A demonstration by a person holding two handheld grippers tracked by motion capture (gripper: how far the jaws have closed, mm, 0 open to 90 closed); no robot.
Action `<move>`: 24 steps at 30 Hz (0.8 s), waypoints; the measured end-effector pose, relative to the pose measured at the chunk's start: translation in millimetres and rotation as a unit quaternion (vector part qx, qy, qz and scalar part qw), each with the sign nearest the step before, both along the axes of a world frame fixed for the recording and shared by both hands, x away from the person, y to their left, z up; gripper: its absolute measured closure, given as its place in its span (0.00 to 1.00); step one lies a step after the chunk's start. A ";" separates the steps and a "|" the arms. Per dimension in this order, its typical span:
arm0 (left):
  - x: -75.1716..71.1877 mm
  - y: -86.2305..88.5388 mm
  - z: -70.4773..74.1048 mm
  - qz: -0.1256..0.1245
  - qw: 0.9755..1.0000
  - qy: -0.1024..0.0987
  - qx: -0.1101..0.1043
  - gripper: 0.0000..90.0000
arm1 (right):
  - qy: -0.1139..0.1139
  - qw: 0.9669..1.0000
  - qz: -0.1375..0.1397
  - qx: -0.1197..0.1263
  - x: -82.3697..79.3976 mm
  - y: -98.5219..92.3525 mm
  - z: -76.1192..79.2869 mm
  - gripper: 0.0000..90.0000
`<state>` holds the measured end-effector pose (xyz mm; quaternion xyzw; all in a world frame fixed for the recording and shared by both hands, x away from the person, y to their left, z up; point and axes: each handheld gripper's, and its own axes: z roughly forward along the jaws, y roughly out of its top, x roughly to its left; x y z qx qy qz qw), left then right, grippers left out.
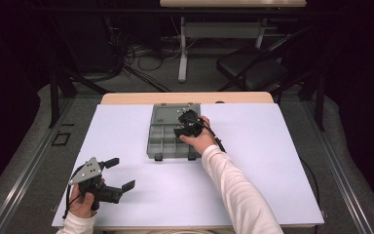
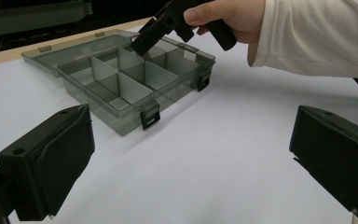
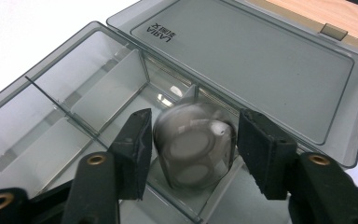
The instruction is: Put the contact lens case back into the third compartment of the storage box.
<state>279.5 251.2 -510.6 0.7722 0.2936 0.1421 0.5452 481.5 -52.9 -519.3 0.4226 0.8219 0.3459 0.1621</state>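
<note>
Open compartment box (image 3: 256,60), blurred grey die (image 3: 194,145) between parted jaws

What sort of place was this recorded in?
Probably a lab or a recording room: a white table boxed in by black frame bars, loose cables on grey carpet, a folding chair and another desk behind.

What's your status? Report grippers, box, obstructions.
Left gripper open, near table edge. Right gripper open over the compartment box, jaws flanking a blurred grey piece. Lid open, nothing in the way.
</note>
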 end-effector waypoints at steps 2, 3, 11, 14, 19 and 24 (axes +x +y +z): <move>0.0 -0.1 -0.1 0.000 1.000 0.000 -0.001 0.00 | -0.001 1.000 0.001 0.000 -0.3 -0.1 1.3 0.48; 0.0 -0.1 -0.1 -0.001 1.000 -0.001 -0.001 0.00 | -0.003 1.000 0.001 0.002 -0.5 0.0 1.4 0.47; -0.2 -0.2 -0.1 0.001 1.000 -0.001 -0.001 0.00 | -0.007 1.000 -0.004 0.015 -2.4 -0.1 4.7 0.41; -0.3 -0.1 0.0 0.001 1.000 -0.001 0.000 0.00 | -0.007 1.000 -0.004 0.017 -4.0 -0.8 7.7 0.40; -0.2 -0.3 -0.2 0.001 1.000 -0.001 -0.002 0.00 | -0.002 1.000 -0.004 0.023 -7.2 -1.8 12.9 0.39; -0.2 -0.3 0.0 0.000 1.000 0.000 -0.001 0.00 | 0.003 1.000 -0.004 0.029 -10.2 -3.3 17.9 0.43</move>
